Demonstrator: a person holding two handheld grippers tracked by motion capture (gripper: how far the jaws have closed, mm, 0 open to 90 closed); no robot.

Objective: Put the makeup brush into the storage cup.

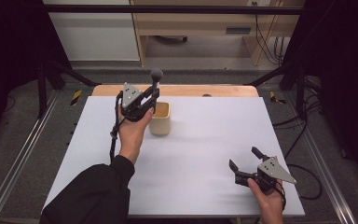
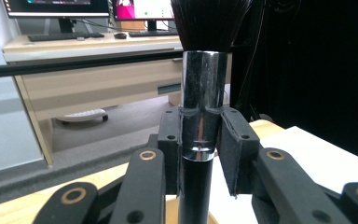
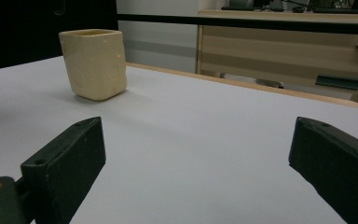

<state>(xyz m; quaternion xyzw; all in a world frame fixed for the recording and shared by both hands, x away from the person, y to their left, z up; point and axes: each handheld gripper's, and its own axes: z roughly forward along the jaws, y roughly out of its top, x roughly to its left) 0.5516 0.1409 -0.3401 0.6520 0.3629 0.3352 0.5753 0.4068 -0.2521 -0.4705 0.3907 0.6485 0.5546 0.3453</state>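
My left gripper [image 2: 200, 140] clamps the makeup brush [image 2: 200, 107] by its shiny chrome ferrule, seemingly over the squarish cream ceramic holder [image 1: 160, 118]. My right gripper [image 1: 245, 163] rests spread wide on the white mat [image 1: 205, 154].

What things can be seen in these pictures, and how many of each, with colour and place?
brush: one, black bristles, shiny silver collar, black handle; held upright between the jaws of the left gripper, bristles up, over the cup.
cup: one, cream-yellow, square-sided, open top; standing on the far left part of the mat.
mat: one, white; covers most of the table top.
table: one, light wood; its far edge shows behind the mat.
desk: one, light wood; on the floor behind the table.
left gripper: one, black with grey plate; at the cup, jaws shut on the brush.
right gripper: one, black with grey plate; near right of the mat, jaws open, holding nothing.
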